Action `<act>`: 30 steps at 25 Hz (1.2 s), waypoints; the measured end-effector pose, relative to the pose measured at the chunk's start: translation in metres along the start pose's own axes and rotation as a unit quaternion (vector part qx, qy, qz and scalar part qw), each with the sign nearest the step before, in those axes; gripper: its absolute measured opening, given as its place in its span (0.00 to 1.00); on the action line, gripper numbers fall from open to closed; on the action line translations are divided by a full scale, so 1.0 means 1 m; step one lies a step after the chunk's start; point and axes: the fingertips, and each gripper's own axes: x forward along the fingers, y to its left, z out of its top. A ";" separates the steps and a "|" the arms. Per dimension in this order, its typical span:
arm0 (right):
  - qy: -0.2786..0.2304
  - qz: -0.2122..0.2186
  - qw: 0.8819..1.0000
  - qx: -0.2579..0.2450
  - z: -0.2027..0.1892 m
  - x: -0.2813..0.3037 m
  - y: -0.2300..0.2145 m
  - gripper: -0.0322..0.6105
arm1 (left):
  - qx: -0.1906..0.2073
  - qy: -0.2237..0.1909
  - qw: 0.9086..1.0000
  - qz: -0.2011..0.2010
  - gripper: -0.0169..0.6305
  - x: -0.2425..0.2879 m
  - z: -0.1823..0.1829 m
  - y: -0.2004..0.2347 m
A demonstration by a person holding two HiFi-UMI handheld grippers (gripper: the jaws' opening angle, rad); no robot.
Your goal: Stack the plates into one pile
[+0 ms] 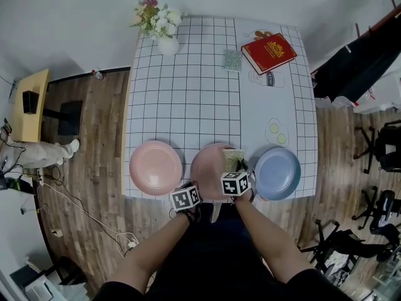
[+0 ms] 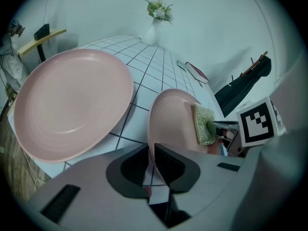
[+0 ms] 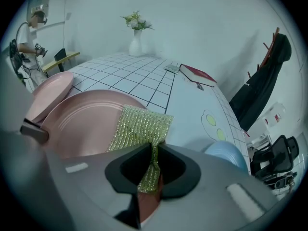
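**Three round plates in a row along the near edge of the counter, lower centre of the head view, none resting on another.** The dusky-pink round plate (image 1: 208,163) lies in the middle. A paler pink round plate (image 1: 155,167) lies just beside it to the left, and a blue round plate (image 1: 277,173) just beside it to the right.

- **Left gripper (image 2: 150,154):** jaws clamped on the near rim of the dusky-pink plate. Whether that rim is lifted off the counter cannot be told.
- **Right gripper (image 3: 154,150):** jaws together on a glittery green-gold scouring cloth (image 3: 142,125), which lies over the right part of the same plate.
- **Counter (image 1: 188,93):** covered by a white cloth ruled in a dark grid. At its far end, in the upper part of the frame, stand a white vase of flowers (image 1: 164,27) and a red book (image 1: 268,52).

**Judged progress:** stacking has not begun. All three plates remain to be gathered into one pile, and the cloth would probably have to leave the middle plate first.
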 end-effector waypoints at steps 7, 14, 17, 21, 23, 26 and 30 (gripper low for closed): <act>-0.014 0.010 1.000 -0.015 0.018 0.009 0.007 0.14 | 0.018 0.003 1.000 -0.005 0.08 0.001 0.001 -0.002; -0.035 0.037 0.998 -0.041 0.046 0.017 0.028 0.13 | 0.022 0.005 1.000 -0.007 0.08 0.000 0.003 -0.002; -0.043 0.060 0.996 -0.046 0.056 0.019 0.042 0.13 | 0.024 0.005 1.000 -0.007 0.08 -0.001 0.005 -0.001; -0.050 0.088 0.994 -0.052 0.066 0.018 0.062 0.13 | 0.027 0.003 1.000 -0.010 0.08 -0.001 0.006 -0.002; -0.052 0.103 0.992 -0.053 0.069 0.017 0.073 0.13 | 0.027 0.002 1.000 -0.010 0.08 -0.001 0.006 -0.002; -0.053 0.129 0.989 -0.055 0.070 0.013 0.090 0.13 | 0.027 0.002 1.000 -0.007 0.08 0.000 0.005 -0.002; -0.054 0.155 0.984 -0.066 0.068 0.007 0.110 0.13 | 0.027 0.002 1.000 -0.007 0.08 0.000 0.005 -0.002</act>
